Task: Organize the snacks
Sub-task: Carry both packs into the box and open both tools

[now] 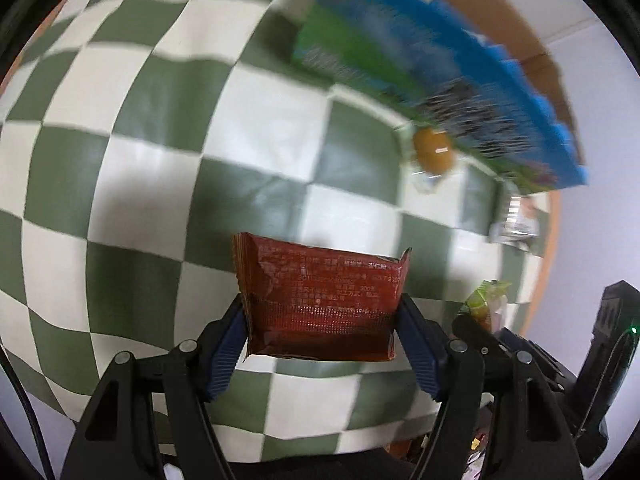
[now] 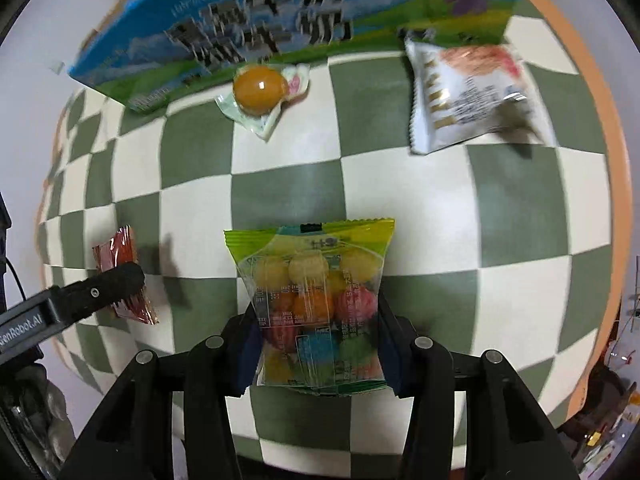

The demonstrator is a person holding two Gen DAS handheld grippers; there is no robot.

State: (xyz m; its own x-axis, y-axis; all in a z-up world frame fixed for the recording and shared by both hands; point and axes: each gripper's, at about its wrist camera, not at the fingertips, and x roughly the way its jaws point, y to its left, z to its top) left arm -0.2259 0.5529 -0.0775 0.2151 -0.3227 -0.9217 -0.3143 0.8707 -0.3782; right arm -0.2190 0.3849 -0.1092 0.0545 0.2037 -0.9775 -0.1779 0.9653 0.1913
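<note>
I see a glossy red foil packet (image 1: 320, 304) and a clear shiny plastic candy bag (image 2: 316, 304). The checked cloth (image 2: 280, 184) looks matt and smooth. The box (image 2: 248, 28) is printed cardboard. My finger pads (image 1: 226, 352) are ribbed.

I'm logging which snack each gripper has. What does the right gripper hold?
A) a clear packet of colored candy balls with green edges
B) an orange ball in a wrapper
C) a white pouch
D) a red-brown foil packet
A: the right gripper is shut on the candy packet, colored balls visible inside.
</note>
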